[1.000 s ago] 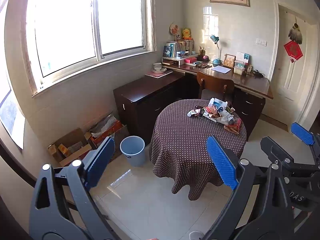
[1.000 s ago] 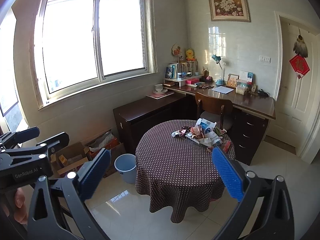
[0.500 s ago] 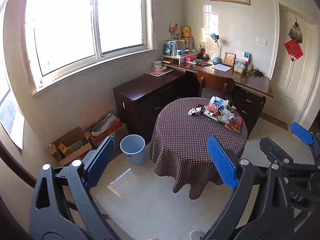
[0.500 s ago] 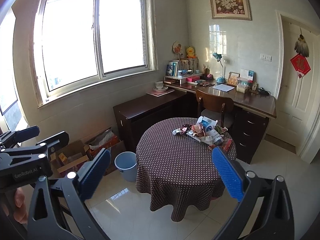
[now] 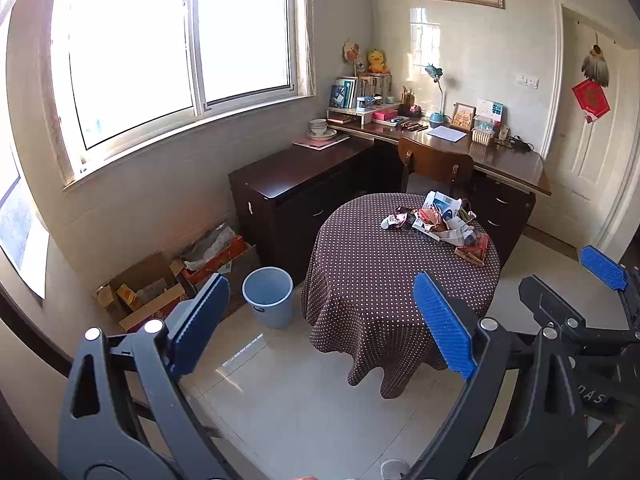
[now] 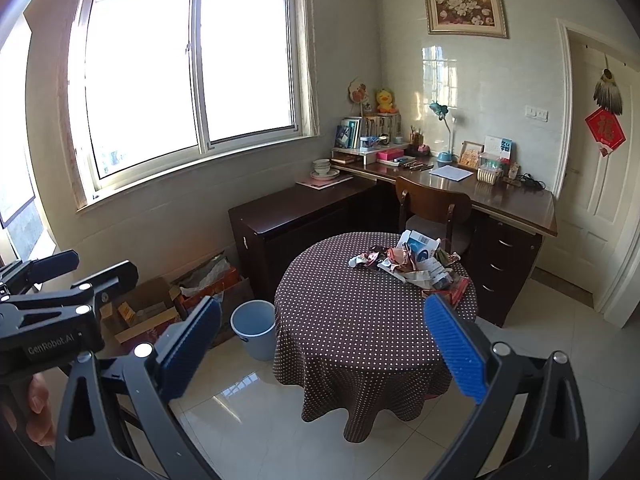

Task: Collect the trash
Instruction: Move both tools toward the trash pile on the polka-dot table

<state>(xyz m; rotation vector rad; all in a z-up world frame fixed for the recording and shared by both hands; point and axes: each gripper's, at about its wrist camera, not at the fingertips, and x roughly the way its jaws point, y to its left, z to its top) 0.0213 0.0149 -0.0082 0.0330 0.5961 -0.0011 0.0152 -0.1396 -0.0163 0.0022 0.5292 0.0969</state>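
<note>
I am holding the left gripper (image 5: 320,320) with its blue-padded fingers spread wide and nothing between them, and the right gripper (image 6: 320,340) is spread the same way, equally empty. Both are hanging in the air over the pale glossy tiled floor (image 5: 304,400), well apart from anything I need to touch. In the right wrist view I am seeing the left tool's black frame at the left edge, with part of a hand (image 6: 38,408) below it.

Looking outward, the round table draped in a brown white-dotted cloth (image 5: 384,280) is standing ahead of me. The heap of crumpled paper and wrappers (image 5: 440,220) is lying on its far side, towards the wooden chair (image 6: 434,206); a small white scrap sits at the heap's left edge. The light blue plastic bin (image 5: 268,296) is standing on the floor just beside the table's left flank, and as far as I can see into it, it looks empty.

So I am judging the job as not yet begun: no piece is gripped, none appears to be binned, and the whole heap is left. I am expecting to close in on the table first, then carry the pieces to the bin.
</note>
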